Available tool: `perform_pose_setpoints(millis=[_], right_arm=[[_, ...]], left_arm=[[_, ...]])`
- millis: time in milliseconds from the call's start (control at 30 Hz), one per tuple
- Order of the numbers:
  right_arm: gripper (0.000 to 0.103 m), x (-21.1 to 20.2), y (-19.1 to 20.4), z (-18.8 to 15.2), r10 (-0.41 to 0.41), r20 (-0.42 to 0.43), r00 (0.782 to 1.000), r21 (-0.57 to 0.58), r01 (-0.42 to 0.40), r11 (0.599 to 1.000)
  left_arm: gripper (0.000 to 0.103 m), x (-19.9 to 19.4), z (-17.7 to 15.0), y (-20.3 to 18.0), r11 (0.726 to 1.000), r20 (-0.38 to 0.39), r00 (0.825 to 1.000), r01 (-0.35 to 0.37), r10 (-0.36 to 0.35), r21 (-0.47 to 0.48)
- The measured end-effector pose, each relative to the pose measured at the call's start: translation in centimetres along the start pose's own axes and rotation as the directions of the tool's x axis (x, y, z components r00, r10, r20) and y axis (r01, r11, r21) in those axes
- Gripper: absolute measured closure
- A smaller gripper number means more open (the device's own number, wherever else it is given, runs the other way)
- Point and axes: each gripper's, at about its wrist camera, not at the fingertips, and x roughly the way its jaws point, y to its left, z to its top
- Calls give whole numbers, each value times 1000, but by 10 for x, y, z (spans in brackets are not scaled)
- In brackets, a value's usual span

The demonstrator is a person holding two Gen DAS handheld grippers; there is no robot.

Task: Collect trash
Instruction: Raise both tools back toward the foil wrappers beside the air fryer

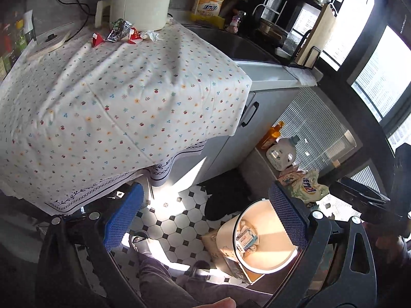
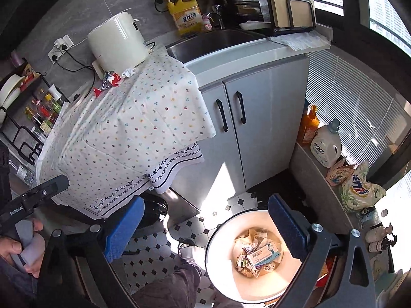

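Blue-padded fingers stand wide apart on both our grippers, and nothing sits between them. Our left gripper hangs over the tiled floor with its right-hand finger crossing the rim of the white trash bin. Our right gripper hovers just above the same bin, one finger overlapping its rim. Inside the bin we see crumpled wrappers and a small blue-and-white carton lying on the bottom.

More trash waits well apart from us on the floral tablecloth, at its far edge beside the cream-coloured appliance: a red-and-white wrapper, a crumpled silver foil wrapper, another red-and-white wrapper and a wad of white tissue, all close together in a row.

Beyond the cloth lies the steel sink, with a yellow dish-soap bottle behind it. A hand grips the other gripper's handle at the left edge of the right wrist view.
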Motion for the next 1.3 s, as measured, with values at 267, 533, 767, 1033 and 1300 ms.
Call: perform_pose_setpoints(millis=[267, 533, 767, 1033, 1300], right_arm=[[8, 17, 54, 32, 60, 14, 998, -78, -58, 995], [8, 45, 103, 69, 54, 55, 997, -88, -49, 995], [8, 75, 144, 115, 37, 92, 995, -99, -28, 995], [8, 109, 187, 157, 12, 111, 994, -92, -2, 996], [8, 135, 216, 181, -16, 122, 992, -68, 24, 997]], left_arm=[[6, -21, 19, 57, 993, 76, 996, -45, 53, -109], [6, -11, 65, 112, 990, 107, 992, -44, 59, -137], [6, 2, 116, 153, 991, 131, 991, -25, 42, -128], [6, 25, 169, 202, 992, 166, 986, -4, 25, -128], [8, 56, 212, 249, 991, 173, 985, 8, 15, -134]])
